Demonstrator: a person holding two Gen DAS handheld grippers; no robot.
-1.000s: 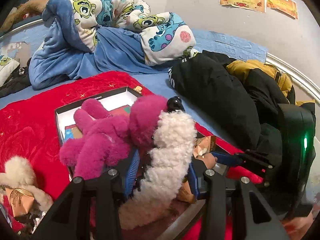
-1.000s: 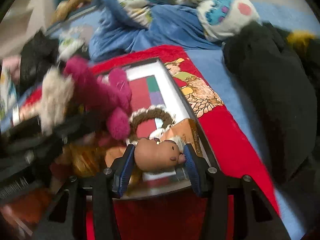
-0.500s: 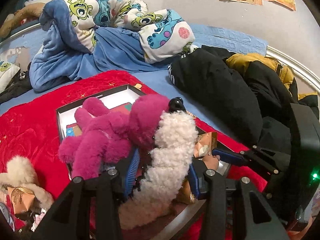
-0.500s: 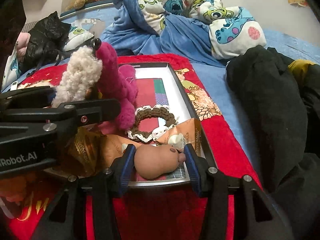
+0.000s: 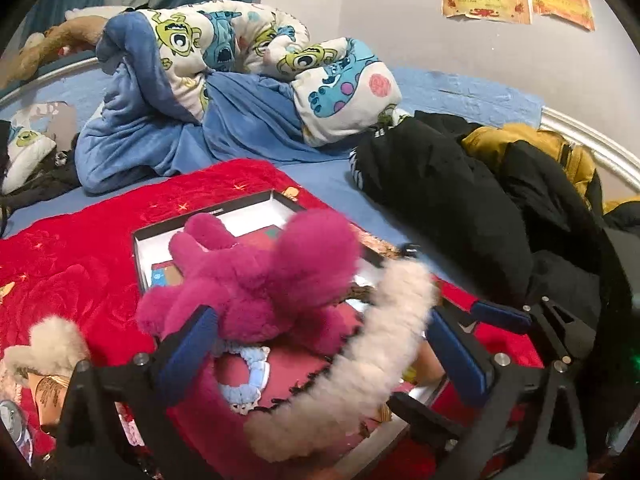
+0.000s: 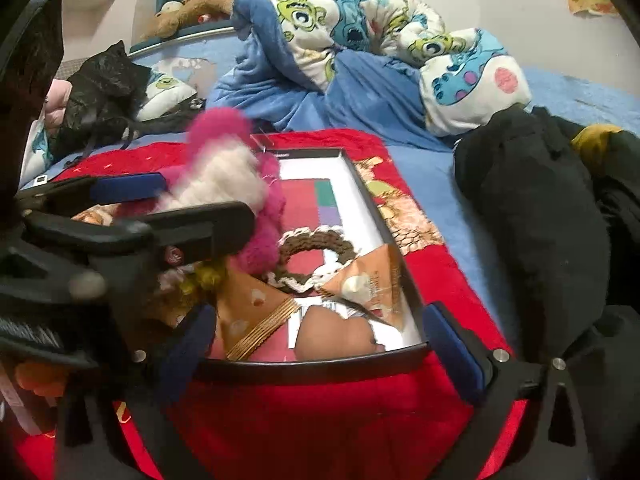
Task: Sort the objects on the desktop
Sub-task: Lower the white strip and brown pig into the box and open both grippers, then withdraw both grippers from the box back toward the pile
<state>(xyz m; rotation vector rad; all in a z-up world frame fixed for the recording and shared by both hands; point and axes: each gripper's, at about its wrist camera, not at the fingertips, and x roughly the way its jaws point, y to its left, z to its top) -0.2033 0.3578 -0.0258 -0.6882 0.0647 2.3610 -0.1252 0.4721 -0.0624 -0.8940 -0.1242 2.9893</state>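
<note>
On the bed, over a red blanket (image 5: 72,264), sits a shallow black-rimmed tray (image 6: 360,184) with a white floor, and both grippers hover at its near end. From the left wrist view, the left gripper (image 5: 320,344) has its jaws swinging apart, the blue pads standing wide on either side of a magenta plush toy (image 5: 260,280) with a cream fluffy part (image 5: 360,372). The toy lies between the pads and none of them presses on it; it sprawls over the tray, blurred at the cream end. Under it a pale blue crocheted ring (image 5: 248,376) lies on the tray floor.

From the right wrist view, the right gripper (image 6: 320,340) is likewise opening, its pads spread past the tray's near corners. Between them, inside the tray against the near rim, lies a small brown soft toy (image 6: 336,336), touched by neither pad. Just beyond it rest two tan snack packets (image 6: 376,280) and a brown-and-white crocheted ring (image 6: 316,252).

Farther up the bed a cartoon-print blue quilt (image 5: 224,80) is heaped, and a black jacket (image 5: 440,208) lies to the right, well clear of the tray.
</note>
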